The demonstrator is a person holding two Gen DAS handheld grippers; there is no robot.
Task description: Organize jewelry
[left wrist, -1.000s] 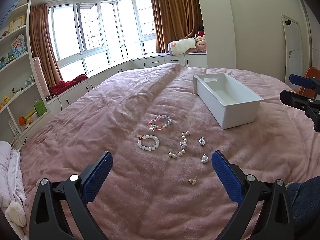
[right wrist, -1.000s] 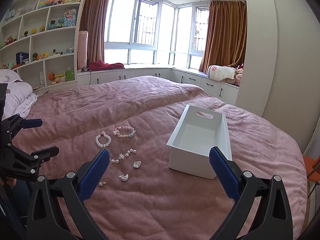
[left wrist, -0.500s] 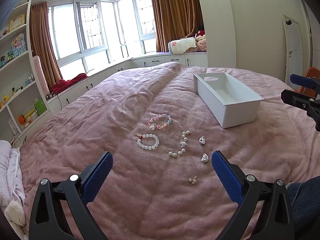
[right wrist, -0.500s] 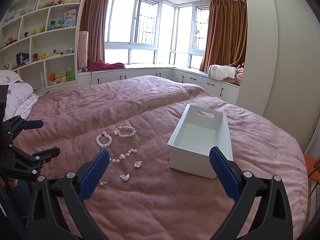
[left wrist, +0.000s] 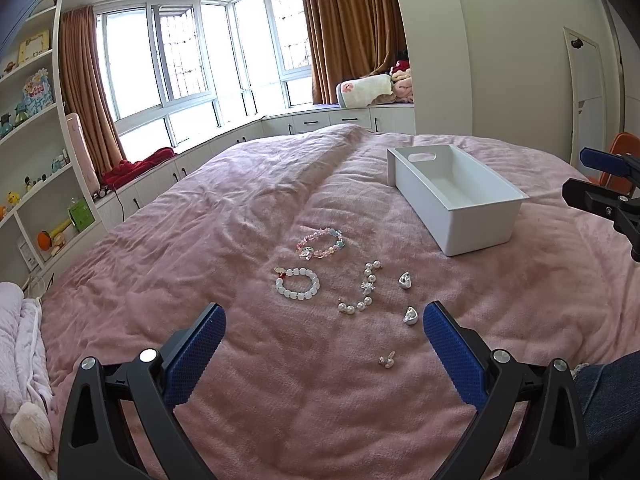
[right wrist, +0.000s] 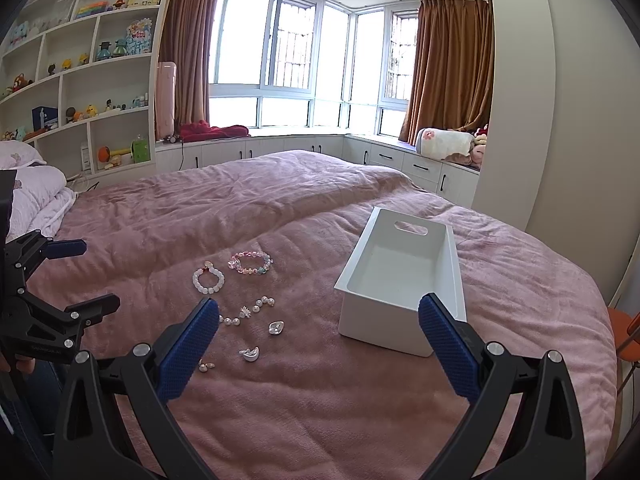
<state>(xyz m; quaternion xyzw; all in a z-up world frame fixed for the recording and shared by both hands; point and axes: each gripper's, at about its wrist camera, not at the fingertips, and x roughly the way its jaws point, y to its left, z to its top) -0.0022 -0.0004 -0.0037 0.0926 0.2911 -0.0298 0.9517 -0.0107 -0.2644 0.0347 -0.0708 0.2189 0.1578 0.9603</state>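
Note:
Jewelry lies on the pink bedspread: a pastel bead bracelet point(left wrist: 320, 243) point(right wrist: 250, 262), a white bead bracelet point(left wrist: 297, 283) point(right wrist: 208, 280), a pearl strand point(left wrist: 362, 288) point(right wrist: 249, 312), two silver pieces point(left wrist: 405, 280) point(left wrist: 410, 315) and a small pearl earring pair point(left wrist: 387, 360) point(right wrist: 206, 366). An empty white bin point(left wrist: 456, 196) point(right wrist: 400, 280) stands to their right. My left gripper point(left wrist: 323, 338) is open and empty, hovering before the jewelry. My right gripper point(right wrist: 319, 332) is open and empty, in front of the bin.
White shelves with toys point(right wrist: 80, 80) stand at the left. Pillows point(right wrist: 28, 196) lie at the bed's left end. Window-seat cabinets point(right wrist: 320, 148) run behind the bed. An orange chair point(right wrist: 628, 332) stands at the right edge.
Both grippers have crept slightly forward; the jewelry and bin have not moved. Both grippers stay open.

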